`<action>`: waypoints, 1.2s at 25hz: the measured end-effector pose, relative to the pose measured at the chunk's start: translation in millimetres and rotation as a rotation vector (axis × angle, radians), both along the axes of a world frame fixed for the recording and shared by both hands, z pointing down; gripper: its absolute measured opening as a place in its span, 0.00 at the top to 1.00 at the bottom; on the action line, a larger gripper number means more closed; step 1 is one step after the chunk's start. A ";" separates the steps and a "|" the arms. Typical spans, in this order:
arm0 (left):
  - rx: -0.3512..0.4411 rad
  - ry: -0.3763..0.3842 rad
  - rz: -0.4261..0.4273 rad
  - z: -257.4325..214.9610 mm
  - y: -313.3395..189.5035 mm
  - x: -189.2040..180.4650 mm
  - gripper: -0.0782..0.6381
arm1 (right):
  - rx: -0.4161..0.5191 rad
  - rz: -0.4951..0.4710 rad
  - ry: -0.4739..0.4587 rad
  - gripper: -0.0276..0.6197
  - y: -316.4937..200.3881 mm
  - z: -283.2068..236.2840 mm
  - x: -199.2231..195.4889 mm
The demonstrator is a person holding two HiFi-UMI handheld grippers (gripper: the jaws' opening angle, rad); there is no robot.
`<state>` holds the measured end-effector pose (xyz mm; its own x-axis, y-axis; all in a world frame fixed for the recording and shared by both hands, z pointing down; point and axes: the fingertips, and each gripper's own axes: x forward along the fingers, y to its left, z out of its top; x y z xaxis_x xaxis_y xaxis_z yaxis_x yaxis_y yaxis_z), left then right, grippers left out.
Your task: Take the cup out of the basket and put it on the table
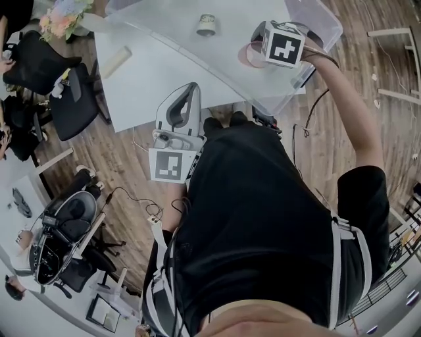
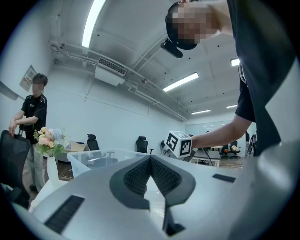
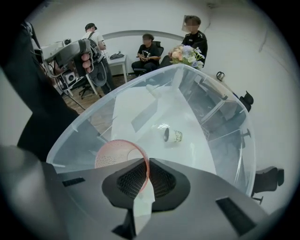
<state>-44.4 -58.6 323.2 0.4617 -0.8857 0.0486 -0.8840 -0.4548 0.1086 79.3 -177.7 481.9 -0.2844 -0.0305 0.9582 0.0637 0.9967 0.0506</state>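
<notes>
A clear plastic basket [image 1: 322, 26] stands on the white table [image 1: 145, 72]. My right gripper [image 1: 258, 47] is over its near right part, shut on the rim of a pink see-through cup [image 1: 248, 56]. In the right gripper view the cup [image 3: 117, 154] hangs just above the basket floor, its rim pinched between the pads [image 3: 154, 176]. A small white paper cup [image 3: 172, 135] lies on its side in the middle of the basket [image 3: 243, 140]. My left gripper [image 1: 193, 89] is held low by the table's near edge, shut and holding nothing.
A pale flat block [image 1: 118, 60] lies on the table left of the basket. A vase of flowers [image 1: 62, 16] stands at the far left corner. Office chairs [image 1: 72, 99] and cables are on the wooden floor. Several people are beyond the table [image 3: 150, 49].
</notes>
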 end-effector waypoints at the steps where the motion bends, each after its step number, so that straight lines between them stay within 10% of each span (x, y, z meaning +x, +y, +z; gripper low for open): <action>1: 0.002 0.000 0.001 -1.2 0.6 -0.4 0.87 | 0.011 0.021 -0.009 0.91 0.3 -7.4 0.2; 30: 0.024 -0.001 -0.030 -13.9 1.7 0.9 0.87 | 0.198 0.561 -0.954 0.91 32.4 -175.8 -27.2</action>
